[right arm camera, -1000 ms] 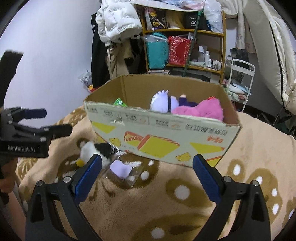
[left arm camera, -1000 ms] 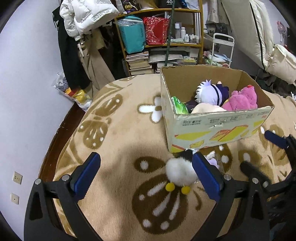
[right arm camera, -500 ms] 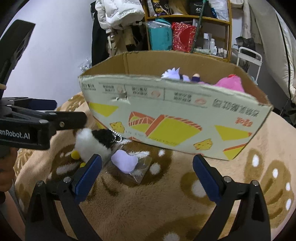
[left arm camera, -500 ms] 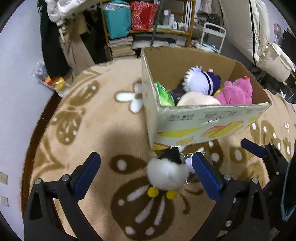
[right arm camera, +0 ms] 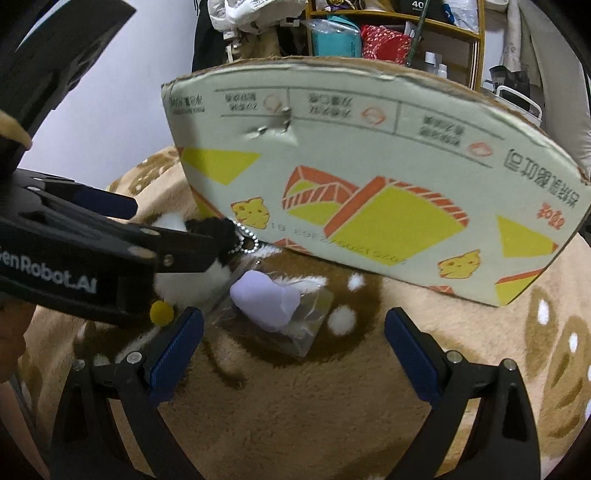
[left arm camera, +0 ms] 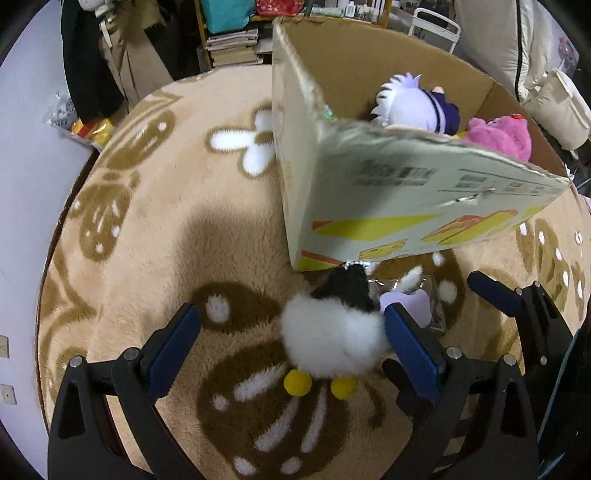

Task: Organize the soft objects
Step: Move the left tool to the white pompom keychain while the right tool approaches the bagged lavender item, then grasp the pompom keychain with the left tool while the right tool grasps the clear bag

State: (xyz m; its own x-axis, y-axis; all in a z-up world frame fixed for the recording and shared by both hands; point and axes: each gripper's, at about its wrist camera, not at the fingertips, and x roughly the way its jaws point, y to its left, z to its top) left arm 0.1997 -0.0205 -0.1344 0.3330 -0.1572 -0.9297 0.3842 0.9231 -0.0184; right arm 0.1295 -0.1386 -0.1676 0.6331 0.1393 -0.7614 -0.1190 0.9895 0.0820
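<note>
A white and black plush penguin (left arm camera: 332, 339) with yellow feet lies on the beige blanket, against the front of the cardboard box (left arm camera: 406, 206). My left gripper (left arm camera: 291, 343) is open, its fingers on either side of the penguin. A lilac plush in a clear bag (right arm camera: 266, 301) lies just right of the penguin. My right gripper (right arm camera: 293, 350) is open, low over the bag. The box holds a purple-haired doll (left arm camera: 413, 107) and a pink plush (left arm camera: 498, 134). In the right wrist view the left gripper's arm hides most of the penguin (right arm camera: 192, 280).
The box wall (right arm camera: 369, 166) stands close ahead of both grippers. A brown-patterned blanket (left arm camera: 166, 221) covers the round table. Shelves with bags and books (left arm camera: 229, 33) and hanging coats stand behind. The table's left edge (left arm camera: 55, 236) drops off toward the wall.
Both grippers have moved down and forward toward the box. The penguin now sits between my left fingers; the bagged lilac plush sits nearer my right fingers.
</note>
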